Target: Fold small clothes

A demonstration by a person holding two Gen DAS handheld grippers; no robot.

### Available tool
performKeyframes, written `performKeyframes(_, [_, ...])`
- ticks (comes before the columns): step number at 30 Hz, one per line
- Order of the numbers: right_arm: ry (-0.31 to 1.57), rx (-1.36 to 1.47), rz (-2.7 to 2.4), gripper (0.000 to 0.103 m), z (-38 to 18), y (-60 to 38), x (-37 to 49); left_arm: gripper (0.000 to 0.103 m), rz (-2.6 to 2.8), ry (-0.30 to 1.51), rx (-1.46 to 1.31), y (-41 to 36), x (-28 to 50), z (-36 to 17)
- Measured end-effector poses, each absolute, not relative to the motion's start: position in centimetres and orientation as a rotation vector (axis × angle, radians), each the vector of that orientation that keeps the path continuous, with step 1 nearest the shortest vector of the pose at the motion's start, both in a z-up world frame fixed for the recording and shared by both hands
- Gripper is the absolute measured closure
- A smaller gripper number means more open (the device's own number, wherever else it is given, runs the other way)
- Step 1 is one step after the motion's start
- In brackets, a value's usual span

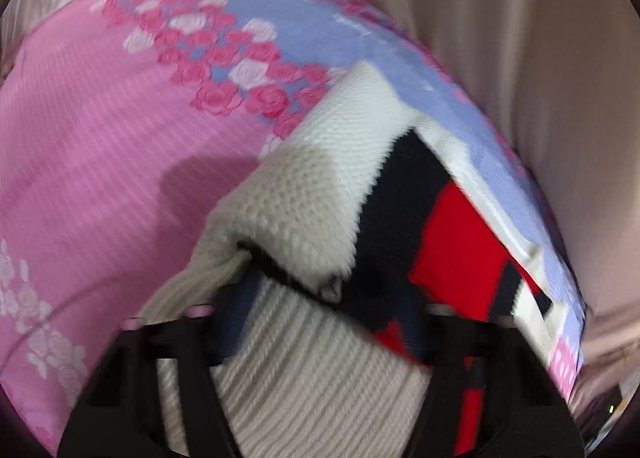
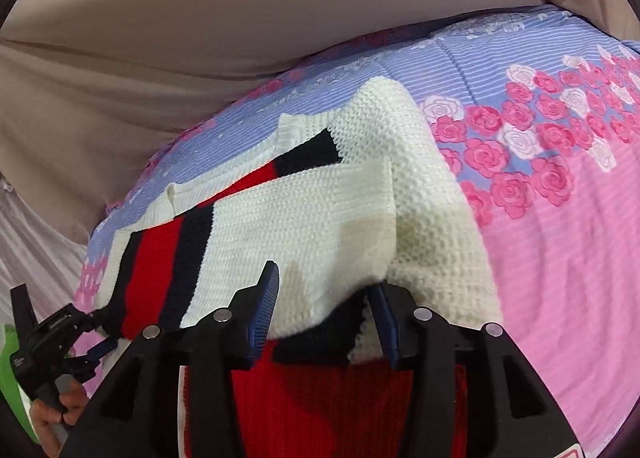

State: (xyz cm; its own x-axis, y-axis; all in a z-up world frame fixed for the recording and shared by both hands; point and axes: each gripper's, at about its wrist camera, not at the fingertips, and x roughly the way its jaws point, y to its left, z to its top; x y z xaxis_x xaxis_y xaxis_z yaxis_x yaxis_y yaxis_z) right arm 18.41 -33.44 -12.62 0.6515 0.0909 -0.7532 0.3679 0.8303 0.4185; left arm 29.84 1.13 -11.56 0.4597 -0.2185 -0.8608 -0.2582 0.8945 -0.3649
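A white knit sweater (image 2: 328,213) with black and red stripes lies partly folded on the bed. My right gripper (image 2: 324,278) is open at its near edge. Loose knit hangs between the blue pads (image 2: 262,318), and the left pad's face is bare. My left gripper (image 2: 102,328), held by a hand (image 2: 52,418), sits at the sweater's striped left corner with its fingers apart. In the left wrist view the sweater (image 1: 320,161) is blurred. Its ribbed hem (image 1: 312,370) lies between the wide-open fingers of the left gripper (image 1: 336,310).
The bed is covered by a pink and blue sheet (image 2: 560,258) printed with roses, also seen in the left wrist view (image 1: 100,161). Beige cloth (image 2: 200,37) hangs behind the bed. A green object (image 2: 10,346) shows at the far left edge.
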Motion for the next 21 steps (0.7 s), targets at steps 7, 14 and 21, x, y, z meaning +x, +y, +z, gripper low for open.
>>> performKeyframes(7, [0.560,0.528,-0.086,0.097,-3.3,-33.6,15.7,0.097,-0.012,0.875,-0.428,0.9,29.3,-4.8])
performKeyframes(14, [0.788,0.525,-0.114,0.097,-9.4,-33.3,17.1,0.096,0.082,1.002,-0.350,0.6,30.0,-10.4])
performKeyframes(21, [0.873,0.514,-0.136,0.096,-11.9,-33.5,17.8,0.095,0.100,1.008,-0.279,0.8,29.4,-11.8])
